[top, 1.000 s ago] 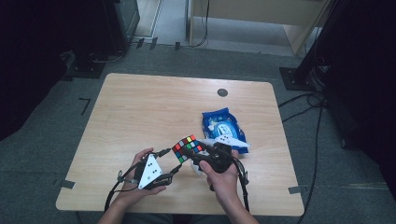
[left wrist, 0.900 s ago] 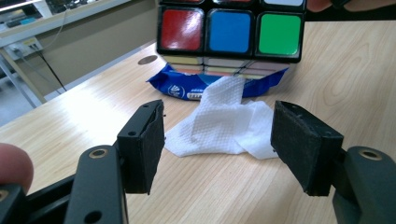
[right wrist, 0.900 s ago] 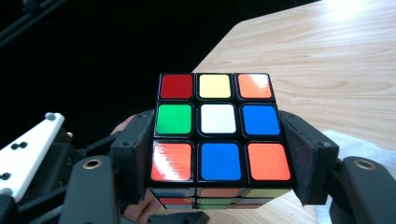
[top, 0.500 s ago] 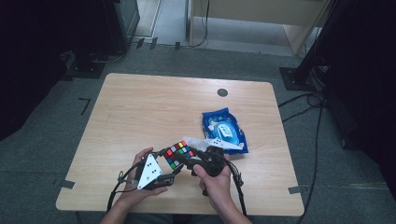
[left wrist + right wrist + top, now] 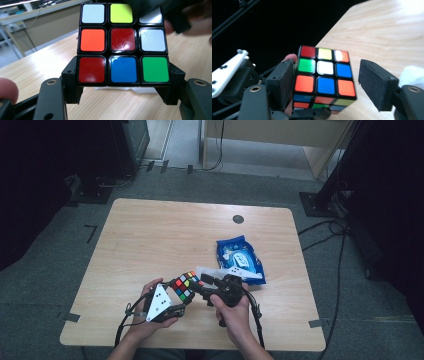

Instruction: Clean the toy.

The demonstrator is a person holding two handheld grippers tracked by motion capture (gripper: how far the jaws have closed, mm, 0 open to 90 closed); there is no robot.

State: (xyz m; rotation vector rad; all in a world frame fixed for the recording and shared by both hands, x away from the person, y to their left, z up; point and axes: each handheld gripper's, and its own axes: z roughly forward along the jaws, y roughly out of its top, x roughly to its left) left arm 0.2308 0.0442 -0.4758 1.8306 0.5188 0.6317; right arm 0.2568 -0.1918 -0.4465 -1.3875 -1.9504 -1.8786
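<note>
no readable text, blue packet [image 5: 239, 259] print too small to read

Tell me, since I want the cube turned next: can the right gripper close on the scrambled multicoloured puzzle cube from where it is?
Probably yes. The right gripper has its open jaws either side of the multicoloured puzzle cube, with a gap at one pad. The left gripper clamps the cube's bottom layer, so the upper part looks free.

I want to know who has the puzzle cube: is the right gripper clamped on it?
No, the right gripper stands open around the cube, with a clear gap at one pad, while the left gripper holds it.
</note>
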